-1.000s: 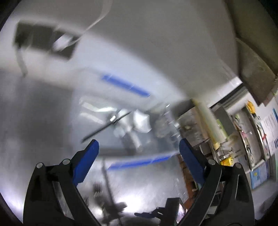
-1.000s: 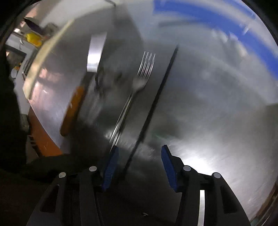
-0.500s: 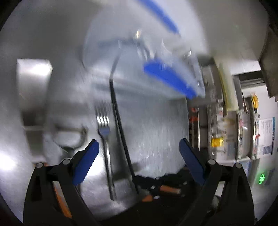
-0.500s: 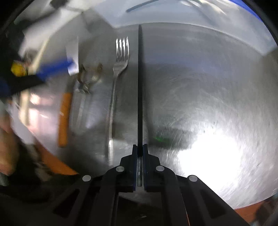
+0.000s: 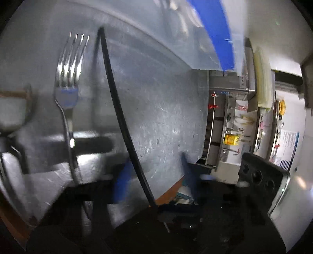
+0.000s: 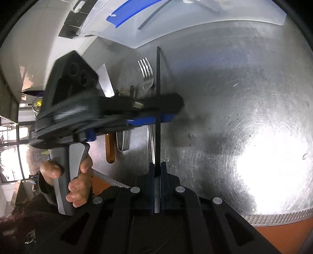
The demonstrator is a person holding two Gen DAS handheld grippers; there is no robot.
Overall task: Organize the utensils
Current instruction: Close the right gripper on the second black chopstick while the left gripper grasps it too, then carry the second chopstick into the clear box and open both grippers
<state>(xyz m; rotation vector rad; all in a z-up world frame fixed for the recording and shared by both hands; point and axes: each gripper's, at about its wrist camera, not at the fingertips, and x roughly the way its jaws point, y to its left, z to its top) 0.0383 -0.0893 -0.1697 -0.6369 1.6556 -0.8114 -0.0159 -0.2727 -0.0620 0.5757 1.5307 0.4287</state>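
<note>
My right gripper (image 6: 157, 166) is shut on the near end of a long black chopstick (image 6: 158, 97) that points away over the steel table. The chopstick also shows in the left wrist view (image 5: 119, 117). A silver fork (image 6: 147, 75) lies just left of it, also in the left wrist view (image 5: 67, 84). My left gripper (image 6: 166, 109) reaches in from the left across the fork and the chopstick, its blue pads blurred (image 5: 121, 181); its jaws stand apart around the chopstick. A clear plastic bin with a blue strip (image 6: 125, 13) stands at the far edge and holds another black chopstick (image 6: 154, 15).
An orange-handled utensil (image 6: 110, 148) and a metal tool (image 6: 123, 140) lie left of the fork. The steel table (image 6: 244, 97) has an orange front edge (image 6: 283, 234). Shelves with small items (image 5: 234, 127) stand beyond the table's side.
My right gripper stays shut on the chopstick and has lifted it a little. My left gripper has swung down and in across the fork and chopstick, its jaws narrowing.
</note>
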